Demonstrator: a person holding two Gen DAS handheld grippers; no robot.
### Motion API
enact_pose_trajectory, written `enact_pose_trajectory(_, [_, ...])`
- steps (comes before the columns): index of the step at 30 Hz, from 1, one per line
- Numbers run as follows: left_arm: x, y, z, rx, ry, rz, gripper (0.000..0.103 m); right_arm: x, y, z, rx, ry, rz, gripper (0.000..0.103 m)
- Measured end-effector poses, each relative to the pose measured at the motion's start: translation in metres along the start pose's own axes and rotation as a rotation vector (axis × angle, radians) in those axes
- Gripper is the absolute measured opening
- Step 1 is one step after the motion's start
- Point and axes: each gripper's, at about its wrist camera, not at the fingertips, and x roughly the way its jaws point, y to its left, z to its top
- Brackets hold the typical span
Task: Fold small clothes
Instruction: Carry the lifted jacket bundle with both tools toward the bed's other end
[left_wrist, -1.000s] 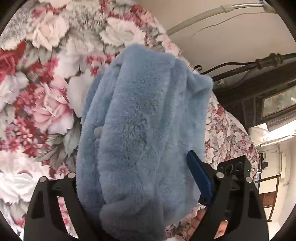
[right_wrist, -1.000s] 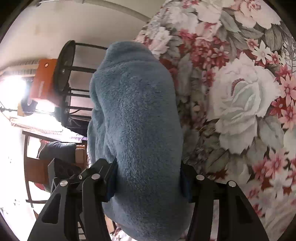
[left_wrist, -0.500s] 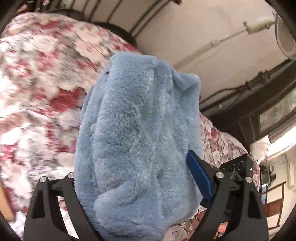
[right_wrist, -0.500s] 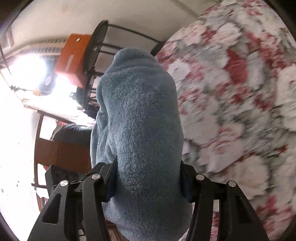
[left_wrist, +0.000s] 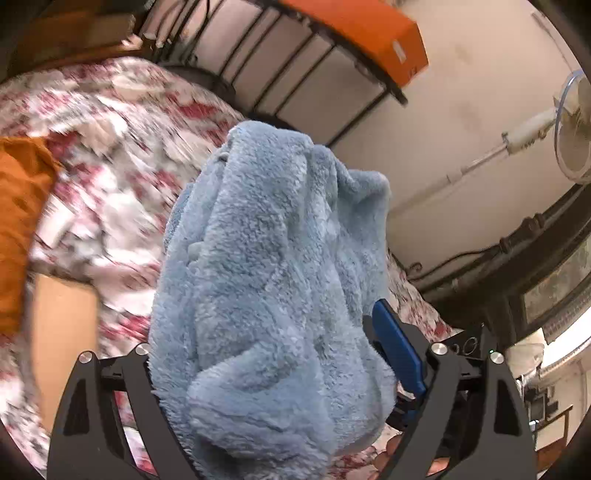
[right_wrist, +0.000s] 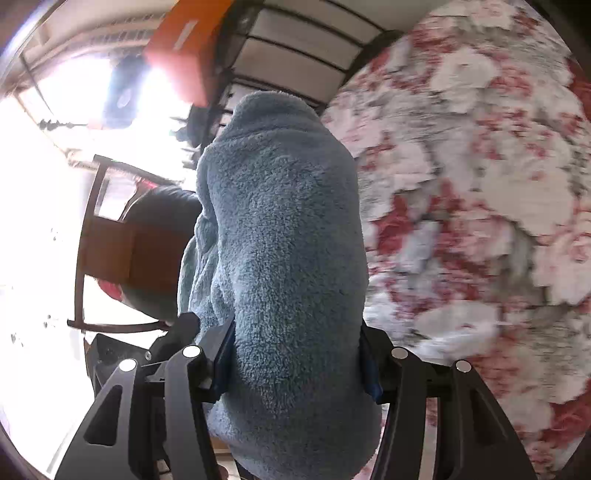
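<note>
A fluffy light-blue fleece garment (left_wrist: 273, 295) hangs above the red-and-white floral bedspread (left_wrist: 110, 122), clamped by 2 black grippers, the left gripper (left_wrist: 266, 369) and the right gripper (right_wrist: 295, 354).

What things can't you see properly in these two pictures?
- Left wrist view: the fluffy blue garment hides the left gripper's left finger pad and the bed behind it.
- Both views: the flowery bedspread is motion-blurred.
- Right wrist view: window glare washes out the left side; the right gripper pads are mostly buried in fleece.
</note>
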Motion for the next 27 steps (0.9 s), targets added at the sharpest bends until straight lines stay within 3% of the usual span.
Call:
enact_pose_trajectory(12, [-0.087, 0.1, 0.028, -0.118, -0.183, 0.055, 0.086, 0.105, 0.076, -0.043, -0.104, 0.117, 0.058, 0.055])
enact_pose_trajectory(27, [-0.154, 0.19, 0.043, -0.206, -0.278, 0.144, 0.086, 0.206, 0.124, -0.093, -0.143, 0.259, 0.12, 0.055])
